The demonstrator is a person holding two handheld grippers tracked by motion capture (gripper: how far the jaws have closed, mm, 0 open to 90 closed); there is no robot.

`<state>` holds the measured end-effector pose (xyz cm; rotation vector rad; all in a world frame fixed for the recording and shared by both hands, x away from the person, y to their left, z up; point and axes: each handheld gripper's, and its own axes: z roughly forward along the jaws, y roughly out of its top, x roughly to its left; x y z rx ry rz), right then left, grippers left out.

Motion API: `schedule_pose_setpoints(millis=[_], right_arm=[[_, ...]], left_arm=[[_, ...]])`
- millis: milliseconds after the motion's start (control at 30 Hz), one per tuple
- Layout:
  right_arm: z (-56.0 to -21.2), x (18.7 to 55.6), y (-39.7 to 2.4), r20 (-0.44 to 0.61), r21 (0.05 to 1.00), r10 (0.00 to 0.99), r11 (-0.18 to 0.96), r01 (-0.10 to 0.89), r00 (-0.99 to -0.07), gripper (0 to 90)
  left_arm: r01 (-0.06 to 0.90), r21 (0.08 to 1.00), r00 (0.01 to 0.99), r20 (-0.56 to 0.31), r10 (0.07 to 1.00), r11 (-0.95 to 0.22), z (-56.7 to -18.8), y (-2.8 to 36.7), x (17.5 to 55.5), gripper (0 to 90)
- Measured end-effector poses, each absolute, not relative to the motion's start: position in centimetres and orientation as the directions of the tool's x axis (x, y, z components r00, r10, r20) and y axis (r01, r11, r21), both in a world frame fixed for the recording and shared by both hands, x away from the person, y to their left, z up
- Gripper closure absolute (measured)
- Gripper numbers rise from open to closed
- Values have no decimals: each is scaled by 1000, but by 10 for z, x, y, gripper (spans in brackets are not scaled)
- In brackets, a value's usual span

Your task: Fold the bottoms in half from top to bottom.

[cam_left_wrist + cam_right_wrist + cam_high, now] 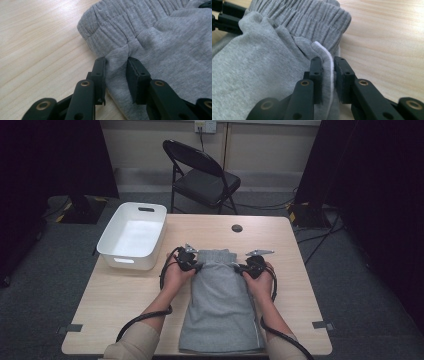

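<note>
Two grippers work at opposite edges of a folded pair of grey sweatpants (pixel 222 307) in the high view. Those sweatpants lie on the wooden table (pixel 125 295), with the elastic waistband at the far end and the legs running back to the near table edge. The left gripper (pixel 196 266) sits at the sweatpants' left edge just below the waistband, and the right gripper (pixel 239 267) sits at their right edge at the same level. A white bin (pixel 150 227) stands on the table to the far left of the sweatpants, well apart from them. A small dark disc (pixel 237 228) lies beyond the waistband, and a black folding chair (pixel 202 177) stands on the floor past the table.

From the left gripper view, the left gripper (pixel 116 67) has its two black jaws on either side of a bunched fold of grey cloth, just below the gathered waistband (pixel 112 27). The fabric puckers between the pads, so the jaws are clenched on the sweatpants (pixel 175 50).

From the right gripper view, the right gripper (pixel 328 65) pinches the sweatpants' (pixel 257 70) edge below the ribbed waistband (pixel 312 17). A white lining edge (pixel 329 60) stands up between the pads, squeezed with the grey cloth. The left gripper's jaws show black at the sweatpants' far side, in the upper left corner.
</note>
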<state>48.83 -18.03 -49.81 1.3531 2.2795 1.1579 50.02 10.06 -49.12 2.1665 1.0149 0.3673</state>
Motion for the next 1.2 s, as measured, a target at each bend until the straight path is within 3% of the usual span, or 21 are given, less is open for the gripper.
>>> schedule_pose_setpoints(millis=[167,267,800,1200], right_arm=[[-497,487,-178,177,728,839,241,642,-515,813],[-497,487,-178,196,724,843,221,654,-501,816],[-490,487,-181,242,717,844,176,675,-478,846],[-481,489,-192,285,720,832,142,679,-476,849]], left_arm=[[590,701,638,-100,764,-401,-492,103,499,834],[607,711,619,-142,773,-355,-494,104,499,868],[608,688,619,-97,780,-397,-487,102,500,887],[563,732,630,-80,772,-383,-467,101,501,887]])
